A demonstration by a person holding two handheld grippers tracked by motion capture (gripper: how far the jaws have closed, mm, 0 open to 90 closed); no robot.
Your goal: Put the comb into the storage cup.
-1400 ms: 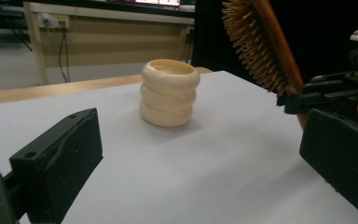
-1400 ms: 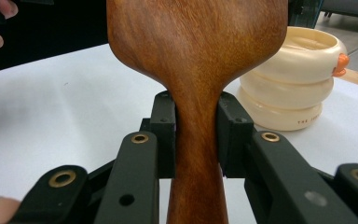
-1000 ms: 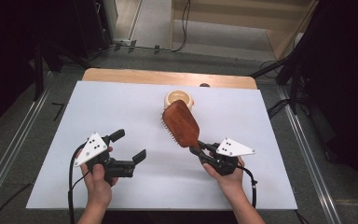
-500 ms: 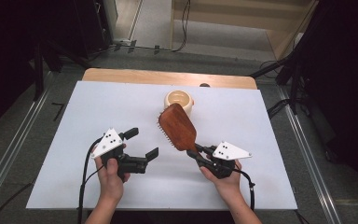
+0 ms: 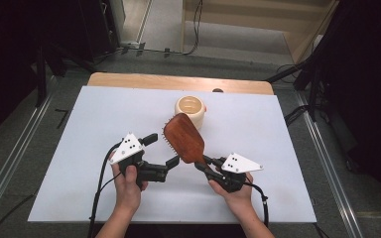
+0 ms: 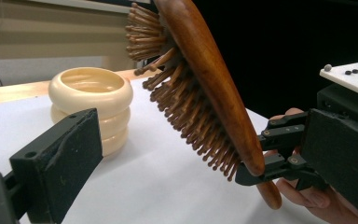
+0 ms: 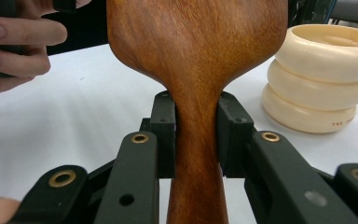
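Observation:
A brown wooden hairbrush point(image 5: 185, 139) is raised off the white table, bristles turned to the left. My right gripper point(image 5: 204, 165) is shut on its handle; in the right gripper view both pads press the narrow neck of the hairbrush point(image 7: 196, 56). My left gripper point(image 5: 161, 150) is open just left of the brush head, with nothing between its jaws. In the left gripper view one of its black fingers point(image 6: 60, 158) stands at the lower left, and the bristles of the hairbrush point(image 6: 186, 107) hang close in front of it.
A cream ribbed pot point(image 5: 191, 107) stands on the white table sheet point(image 5: 79, 129) just behind the brush head, open at the top. A wooden strip point(image 5: 129, 80) runs along the far edge. Metal rails flank the table.
My left gripper has moved right, up to the brush head. The brush, still in the right gripper, has shifted slightly left and toward me.

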